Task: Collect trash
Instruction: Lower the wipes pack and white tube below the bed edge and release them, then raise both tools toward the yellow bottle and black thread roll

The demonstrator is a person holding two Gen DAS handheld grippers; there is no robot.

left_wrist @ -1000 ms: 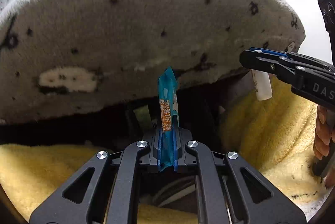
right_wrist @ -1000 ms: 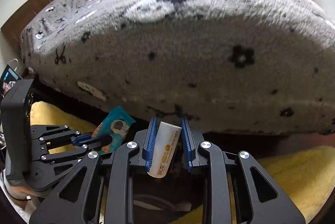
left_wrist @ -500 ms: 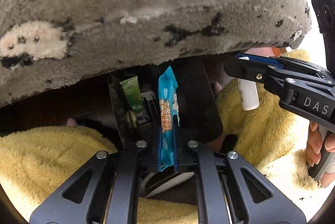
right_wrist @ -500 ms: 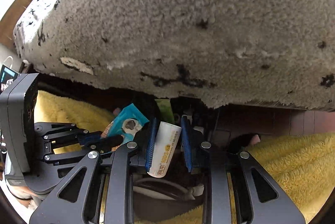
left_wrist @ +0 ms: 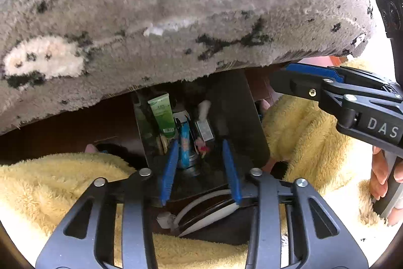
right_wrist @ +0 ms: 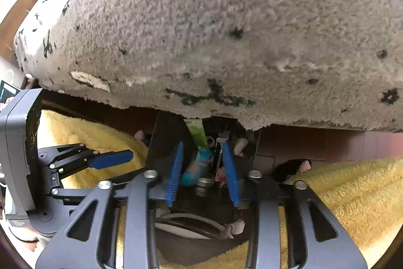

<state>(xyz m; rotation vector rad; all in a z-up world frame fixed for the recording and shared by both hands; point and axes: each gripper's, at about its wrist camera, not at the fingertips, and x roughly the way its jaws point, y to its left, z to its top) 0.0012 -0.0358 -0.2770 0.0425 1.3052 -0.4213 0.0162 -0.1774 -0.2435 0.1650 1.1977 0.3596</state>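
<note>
A dark bin (left_wrist: 241,118) stands under the edge of a grey fleece-covered bed. It holds a green tube (left_wrist: 161,115), the blue snack wrapper (left_wrist: 185,143), a white tube (left_wrist: 204,108) and other trash. My left gripper (left_wrist: 199,163) is open and empty above the bin. My right gripper (right_wrist: 202,165) is open and empty over the same bin (right_wrist: 163,140), with the wrapper (right_wrist: 199,165) and green tube (right_wrist: 197,133) below it. Each gripper shows in the other's view: the right gripper (left_wrist: 302,82) and the left gripper (right_wrist: 110,158).
The grey fleece blanket (left_wrist: 176,17) with black marks overhangs the bin. A yellow fluffy fabric (left_wrist: 50,183) lies on both sides of the bin and also shows in the right wrist view (right_wrist: 340,193). A white-rimmed object (left_wrist: 206,208) lies close below my left gripper.
Both grippers opened. The blue wrapper left my left gripper and the white tube left my right gripper; both now lie in the bin. Both grippers moved lower toward the bin.
</note>
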